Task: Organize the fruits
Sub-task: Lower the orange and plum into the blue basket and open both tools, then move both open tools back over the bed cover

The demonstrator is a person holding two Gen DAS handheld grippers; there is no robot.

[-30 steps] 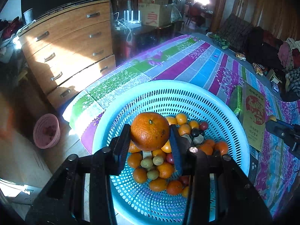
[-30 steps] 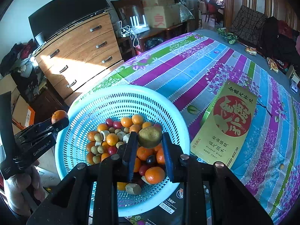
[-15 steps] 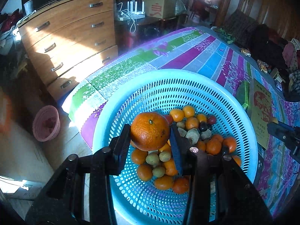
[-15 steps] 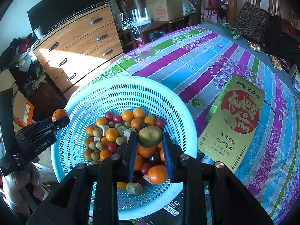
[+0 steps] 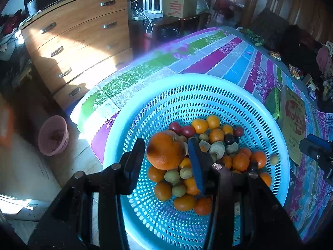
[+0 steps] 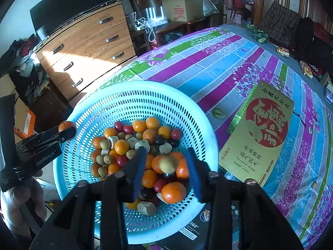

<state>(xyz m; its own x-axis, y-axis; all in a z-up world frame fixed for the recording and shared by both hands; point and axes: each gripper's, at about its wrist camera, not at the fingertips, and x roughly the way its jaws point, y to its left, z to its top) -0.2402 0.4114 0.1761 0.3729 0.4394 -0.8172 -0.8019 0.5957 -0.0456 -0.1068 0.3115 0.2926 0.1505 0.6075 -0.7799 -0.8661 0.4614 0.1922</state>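
A turquoise perforated basket on the striped tablecloth holds a pile of several small oranges, red and greenish fruits. My left gripper hangs over the pile with its jaws opening. A large orange is blurred between the pads and free of them. My right gripper is over the basket's near side, jaws also opening. A small yellow-green fruit is blurred and loose between its blue pads. From the right wrist view, the left gripper shows at the basket's left rim.
A yellow box with a red disc lies on the table to the right of the basket. A wooden dresser stands beyond the table's left end. A pink basket sits on the floor. A person's hand holds the left gripper.
Both pairs of jaws have widened. The large orange and the yellow-green fruit, gripped before, are loose and sinking toward the pile. Both views have tipped slightly lower over the basket.
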